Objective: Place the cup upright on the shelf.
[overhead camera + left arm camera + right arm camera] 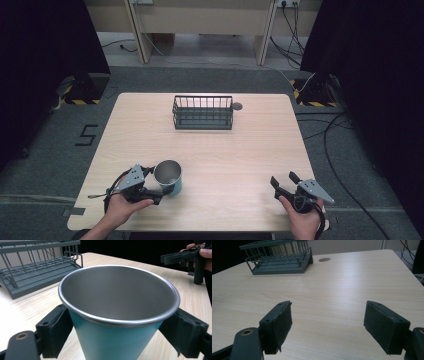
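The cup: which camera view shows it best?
The left gripper view shows the cup best: close up, with steel inside, teal outside, and the left gripper's pads on both sides. The high view shows it small near the front left edge of the table.

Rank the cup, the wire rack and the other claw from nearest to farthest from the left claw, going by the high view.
1. Cup: between the left claw jaws, front left.
2. Right claw: across the front edge, right side.
3. Wire rack: far side, centre.

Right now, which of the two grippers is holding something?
The left gripper: its jaws clamp the cup. The right gripper is open over bare table.
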Motion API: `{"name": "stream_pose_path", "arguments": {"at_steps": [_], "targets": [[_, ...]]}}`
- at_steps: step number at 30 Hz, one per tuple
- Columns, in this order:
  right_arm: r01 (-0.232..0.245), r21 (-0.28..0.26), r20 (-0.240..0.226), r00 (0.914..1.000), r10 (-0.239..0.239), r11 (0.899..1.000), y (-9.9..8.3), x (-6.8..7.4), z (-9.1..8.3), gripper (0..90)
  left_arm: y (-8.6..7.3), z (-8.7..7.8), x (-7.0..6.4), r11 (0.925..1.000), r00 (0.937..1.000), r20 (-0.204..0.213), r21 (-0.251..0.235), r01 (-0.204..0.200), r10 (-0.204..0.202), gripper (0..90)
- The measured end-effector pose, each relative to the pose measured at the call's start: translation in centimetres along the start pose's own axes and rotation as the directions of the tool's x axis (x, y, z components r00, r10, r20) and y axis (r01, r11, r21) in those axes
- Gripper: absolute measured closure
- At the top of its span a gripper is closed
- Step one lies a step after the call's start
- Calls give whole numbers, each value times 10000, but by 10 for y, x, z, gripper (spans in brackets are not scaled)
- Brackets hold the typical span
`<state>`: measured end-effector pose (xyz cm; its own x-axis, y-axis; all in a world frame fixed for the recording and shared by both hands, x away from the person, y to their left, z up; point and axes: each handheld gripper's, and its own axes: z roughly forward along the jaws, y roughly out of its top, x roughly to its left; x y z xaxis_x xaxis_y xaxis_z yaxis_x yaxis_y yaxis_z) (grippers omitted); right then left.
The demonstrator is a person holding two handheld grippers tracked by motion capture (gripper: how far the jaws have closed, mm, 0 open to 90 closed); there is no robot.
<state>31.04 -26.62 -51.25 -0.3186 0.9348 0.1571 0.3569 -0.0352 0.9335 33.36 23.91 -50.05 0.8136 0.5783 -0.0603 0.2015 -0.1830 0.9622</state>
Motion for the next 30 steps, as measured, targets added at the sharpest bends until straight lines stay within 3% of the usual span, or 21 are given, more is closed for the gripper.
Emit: {"name": "stream_pose_path", "arguments": {"at_steps": [15, 30], "targets": [[-22, -40, -32, 10000, 22, 10000, 0, 0, 0, 235, 12, -6, 4, 9994, 9997, -256, -349, -60, 51, 139], [-11, -77, -54, 10000, 10, 10000, 0, 0, 0, 236, 37, -6, 17, 9958, 9977, -631, -861, -313, 259, 139]]}}
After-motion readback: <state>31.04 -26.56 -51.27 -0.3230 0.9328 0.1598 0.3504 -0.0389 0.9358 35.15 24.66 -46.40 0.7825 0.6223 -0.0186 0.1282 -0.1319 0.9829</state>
